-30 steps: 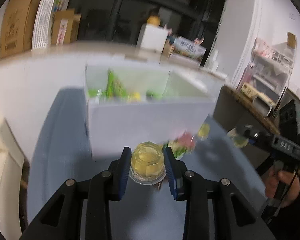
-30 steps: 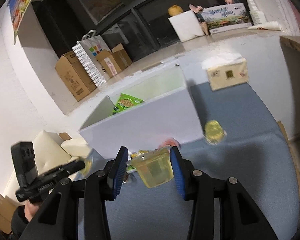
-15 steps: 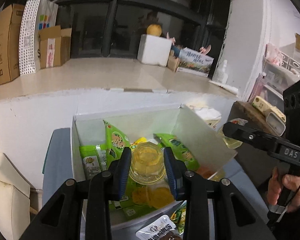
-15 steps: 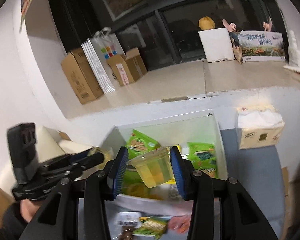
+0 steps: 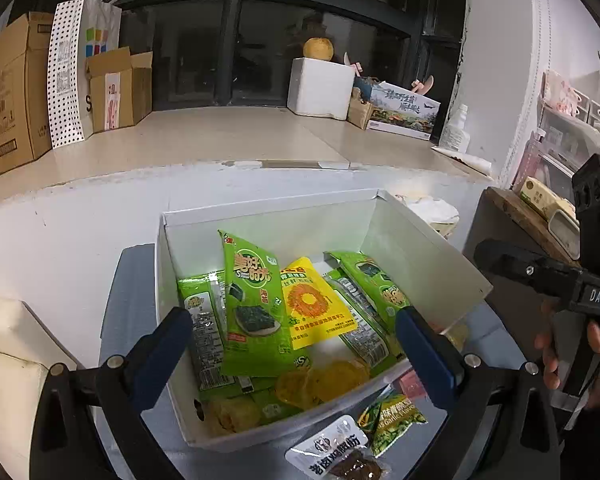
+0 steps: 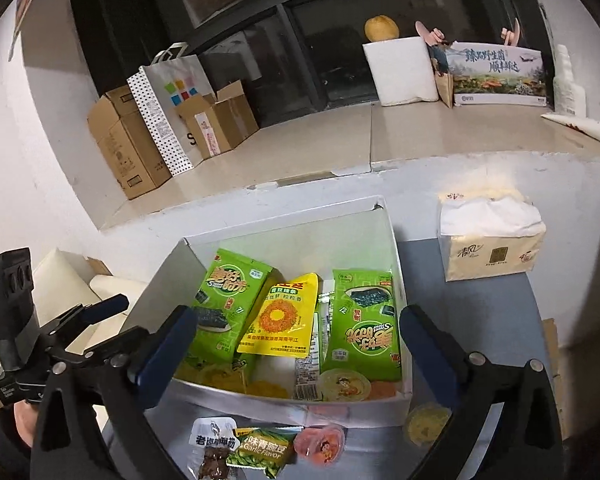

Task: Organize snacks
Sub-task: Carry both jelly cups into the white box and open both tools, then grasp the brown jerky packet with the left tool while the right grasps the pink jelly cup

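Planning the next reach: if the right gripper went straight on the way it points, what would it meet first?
Probably the snack packets in the white box, likely the yellow packet; depth is unclear.

Both views are sharp and evenly lit from overhead (dark window [image 5: 260, 40] behind), with fisheye bending at black corners and glare on the box [image 5: 420, 252] wall.

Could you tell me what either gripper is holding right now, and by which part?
Nothing: the left gripper and right gripper have just opened, empty, above the white box.
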A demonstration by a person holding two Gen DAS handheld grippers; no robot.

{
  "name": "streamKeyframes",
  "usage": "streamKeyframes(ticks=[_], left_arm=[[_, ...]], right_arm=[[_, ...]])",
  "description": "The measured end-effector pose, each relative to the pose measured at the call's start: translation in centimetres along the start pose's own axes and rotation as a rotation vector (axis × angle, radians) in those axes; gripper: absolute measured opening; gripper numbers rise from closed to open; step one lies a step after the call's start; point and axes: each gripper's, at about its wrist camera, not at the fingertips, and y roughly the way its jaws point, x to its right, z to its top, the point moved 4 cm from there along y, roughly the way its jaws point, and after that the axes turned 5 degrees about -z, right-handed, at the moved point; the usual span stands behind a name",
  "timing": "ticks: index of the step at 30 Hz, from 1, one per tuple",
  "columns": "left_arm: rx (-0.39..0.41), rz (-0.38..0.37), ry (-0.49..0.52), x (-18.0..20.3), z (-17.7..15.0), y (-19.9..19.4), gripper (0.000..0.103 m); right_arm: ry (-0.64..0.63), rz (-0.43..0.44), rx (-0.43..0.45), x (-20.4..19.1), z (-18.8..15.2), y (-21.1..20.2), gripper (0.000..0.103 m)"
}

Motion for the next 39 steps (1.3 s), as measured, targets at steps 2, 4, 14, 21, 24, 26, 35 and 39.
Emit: streamKeyframes(ticks=[2,4,14,21,24,26,35,39], left_arm=[[0.000,-0.007,0.003,0.4,-0.2,-0.6,0.103],[0.011,-0.019,-0.004,0.8,-0.9,-1.7,0.103],[0.027,-0.120,-0.107,3.2,-10.6,-6.9,0.103],[-0.001,-0.112,-0.159,3.1,-14.6,-7.4,0.103],[-0.008,-0.113,-0.177,2.7,-14.8,-7.2,0.103],[-0.015,-0.106,-0.170,2.7,-15.0,-6.9,0.103],[-0.070,-0.125,-0.159,3.4,-15.7,-5.1,0.103],[-0.122,-0.133,-0.158,4.1,-16.2,-3.4,0.103]], right_arm=[[-0.007,-0.002,0.021,-0.2,0.0,-0.9,0.103],[-0.012,0.014,0.031,-0.4,-0.1,-1.8,0.103],[0.124,0.059,-0.008,1.2,-9.7,-5.0,0.103],[0.135,0.009,-0.121,1.2,-12.7,-0.5,0.103],[0.117,0.000,-0.141,0.7,-12.1,1.9,0.101],[0.130,0.005,-0.169,0.7,-11.9,3.5,0.095],[0.107,-0.043,-0.223,1.0,-12.4,5.9,0.049],[0.108,-0.033,-0.189,1.1,-12.6,4.6,0.037]])
